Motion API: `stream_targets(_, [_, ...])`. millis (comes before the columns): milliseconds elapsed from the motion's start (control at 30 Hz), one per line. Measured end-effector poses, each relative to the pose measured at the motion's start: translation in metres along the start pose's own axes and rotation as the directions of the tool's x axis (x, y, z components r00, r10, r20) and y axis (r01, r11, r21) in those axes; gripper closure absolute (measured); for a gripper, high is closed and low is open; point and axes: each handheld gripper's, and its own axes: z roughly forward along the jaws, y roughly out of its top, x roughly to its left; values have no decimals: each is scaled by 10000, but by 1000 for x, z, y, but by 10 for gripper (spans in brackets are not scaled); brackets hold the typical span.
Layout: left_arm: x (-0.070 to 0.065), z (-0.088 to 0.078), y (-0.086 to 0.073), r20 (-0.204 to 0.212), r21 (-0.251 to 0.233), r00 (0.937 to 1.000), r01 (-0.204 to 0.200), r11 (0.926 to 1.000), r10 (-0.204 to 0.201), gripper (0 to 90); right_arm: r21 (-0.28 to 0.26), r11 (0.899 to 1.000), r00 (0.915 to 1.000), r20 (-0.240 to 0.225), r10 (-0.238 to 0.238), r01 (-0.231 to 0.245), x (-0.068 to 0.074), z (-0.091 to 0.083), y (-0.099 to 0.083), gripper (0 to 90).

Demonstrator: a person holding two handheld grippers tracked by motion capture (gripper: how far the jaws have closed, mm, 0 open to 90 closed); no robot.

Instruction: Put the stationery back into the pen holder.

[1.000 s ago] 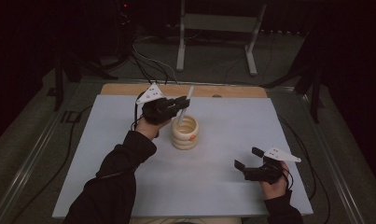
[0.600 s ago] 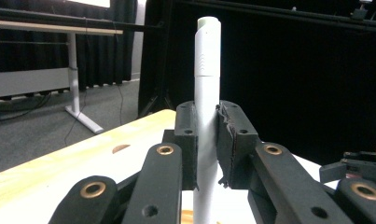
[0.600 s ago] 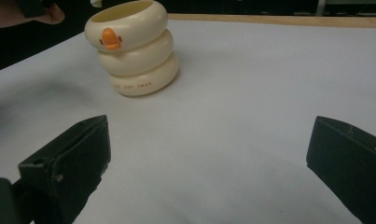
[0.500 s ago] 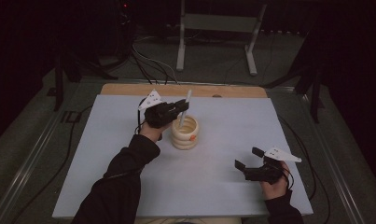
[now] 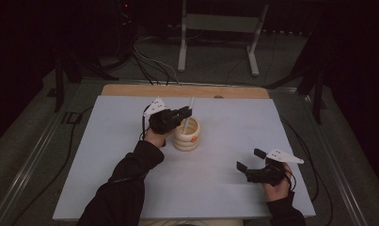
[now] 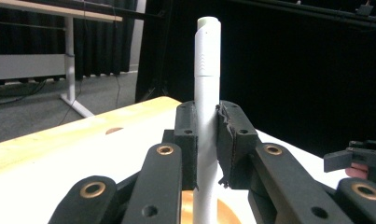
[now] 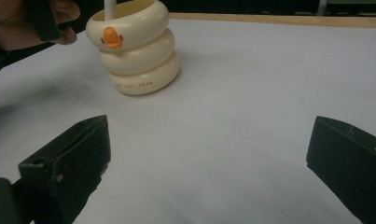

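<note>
Here: left gripper clamped on white marker, upright over ringed duck cup; right gripper wide open, empty, well apart from the cup.

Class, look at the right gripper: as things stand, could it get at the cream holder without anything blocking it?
Probably yes. The right gripper is open, with bare table between it and the holder. The left gripper, shut on the pen, stands over the far side.

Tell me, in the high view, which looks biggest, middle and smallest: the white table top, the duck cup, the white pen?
1. white table top
2. duck cup
3. white pen, partly hidden inside the cup
</note>
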Motion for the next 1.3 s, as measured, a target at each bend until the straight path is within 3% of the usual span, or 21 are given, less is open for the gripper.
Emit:
stream_targets(333, [-3,0,-8,-132,234,9999,-8,9997,11,792,-8,10000,10000,0,-9,9,0,0,0,0])
stream_targets(500, [-6,3,-10,-773,1116,9968,286,9933,-201,784,6,10000,10000,3,-16,16,0,0,0,0])
stream_targets(667, [-8,4,-8,-1059,1381,9938,472,9893,-327,765,-4,10000,10000,-2,-32,32,0,0,0,0])
stream_targets(700, [-9,4,-5,-1277,1494,9914,490,9876,-299,674,-7,10000,10000,-1,-25,25,0,-1,0,0])
stream_targets(733, [-9,4,-4,-1331,1493,9907,469,9877,-270,671,-12,10000,10000,-2,-28,28,0,-1,0,0])
stream_targets(800, [-10,3,-1,-1468,1550,9887,525,9865,-295,549,-13,10000,10000,-4,-35,35,0,-1,1,0])
stream_targets(900, [-12,2,5,-1766,1691,9837,654,9834,-351,489,-24,10000,10000,-8,-39,39,0,-1,1,0])
stream_targets(933, [-12,2,6,-1809,1830,9826,755,9802,-419,377,-21,10000,10000,-10,-31,31,0,-1,1,0])
stream_targets(1000, [-14,1,9,-2041,1927,9783,760,9783,-358,301,-32,10000,10000,-10,-38,38,0,-1,1,0])
stream_targets(1133, [-15,-3,14,-2223,2098,9745,787,9746,-309,215,-34,10000,10000,-6,-41,41,0,-1,1,0])
stream_targets(1300, [-16,-8,21,-2136,2336,9760,928,9679,-420,151,-45,10000,10000,-9,-54,54,1,-1,1,0])
